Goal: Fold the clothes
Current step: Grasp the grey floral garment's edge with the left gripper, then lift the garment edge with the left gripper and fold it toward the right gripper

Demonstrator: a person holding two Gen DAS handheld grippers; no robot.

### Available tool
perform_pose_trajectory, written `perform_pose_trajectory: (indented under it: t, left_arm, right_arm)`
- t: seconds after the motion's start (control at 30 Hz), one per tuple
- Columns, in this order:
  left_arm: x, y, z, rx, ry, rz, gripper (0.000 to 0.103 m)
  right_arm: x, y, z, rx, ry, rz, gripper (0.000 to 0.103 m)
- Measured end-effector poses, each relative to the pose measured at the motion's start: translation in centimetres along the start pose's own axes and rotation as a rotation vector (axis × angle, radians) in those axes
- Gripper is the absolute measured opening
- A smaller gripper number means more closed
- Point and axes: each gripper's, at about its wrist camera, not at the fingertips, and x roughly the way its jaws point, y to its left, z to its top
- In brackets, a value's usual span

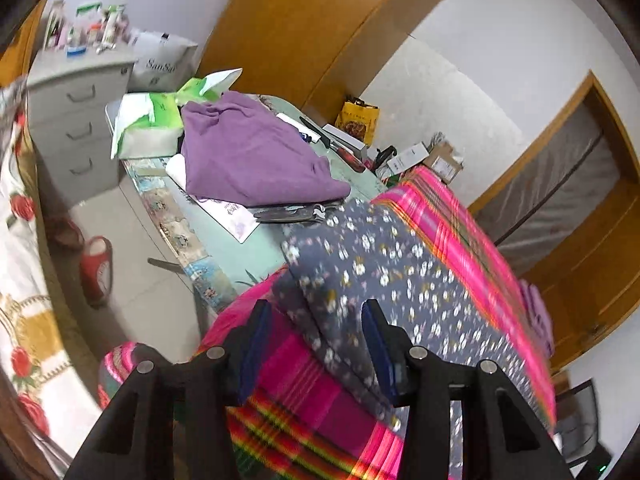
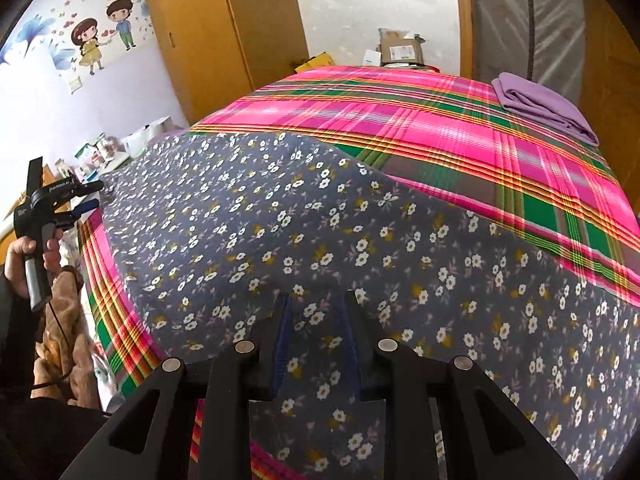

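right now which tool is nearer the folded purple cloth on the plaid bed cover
Right, as far as the views show. The right tool sits over the floral garment, with the folded purple cloth at the bed's far right corner. The left tool hangs off the bed's opposite left edge.

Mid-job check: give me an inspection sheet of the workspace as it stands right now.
Surface: pink plaid sheet covers the bed.
Job's things: floral garment spread on the sheet; folded purple cloth at the far corner.
Clutter: side table holds a purple garment, tissue packs and a knife.
Grippers: left gripper open, over the floral garment's edge; right gripper closed on a floral fold.
Cables: black cable below the left hand.
Surroundings: drawer unit, wooden doors, red slippers.
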Motion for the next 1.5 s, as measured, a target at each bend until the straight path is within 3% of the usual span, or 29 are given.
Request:
perform_pose_trajectory:
  t: [0.27, 0.57, 0.77, 0.87, 1.5]
  left_arm:
    - [2.2, 1.5, 0.8, -0.049, 0.039, -0.029, 0.048]
    - [1.6, -0.3, 0.2, 0.019, -0.029, -0.018, 0.038]
    - [-0.3, 0.8, -0.7, -0.093, -0.038, -0.066, 0.037]
    - [-0.3, 0.8, -1.2, -0.143, 0.007, -0.129, 0.037]
    - [2.4, 1.6, 0.5, -0.158, -0.044, -0.051, 0.034]
  right_arm:
    - [0.4, 0.3, 0.5, -0.003, 0.012, -0.015, 0.025]
    - [0.7, 0.5, 0.8, -0.004, 0.018, -0.025, 0.025]
    - [0.7, 0.6, 0.8, -0.005, 0.018, -0.027, 0.025]
    - [0.8, 0.6, 0.8, -0.006, 0.018, -0.024, 0.025]
    - [0.7, 0.5, 0.6, -0.001, 0.003, -0.003, 0.025]
